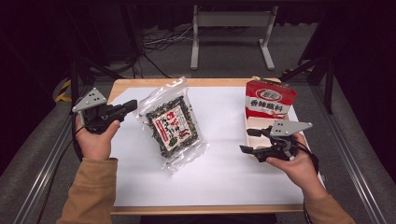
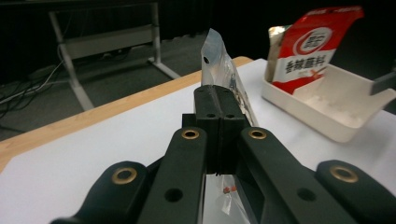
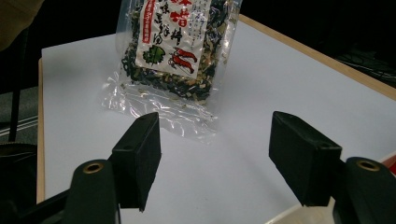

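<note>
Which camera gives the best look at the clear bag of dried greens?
The high view: the whole clear bag lies flat on the white table, label facing up. The right gripper view shows its label and lower edge close up. The left gripper view catches just its edge behind the shut jaws.

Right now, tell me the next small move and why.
Probably carry the bag right, toward the tray. The left gripper looks shut on the bag's edge, and the bag is tilted up off the table. The tray has bare room in front of the red pouch. The right gripper waits open beside it.
</note>
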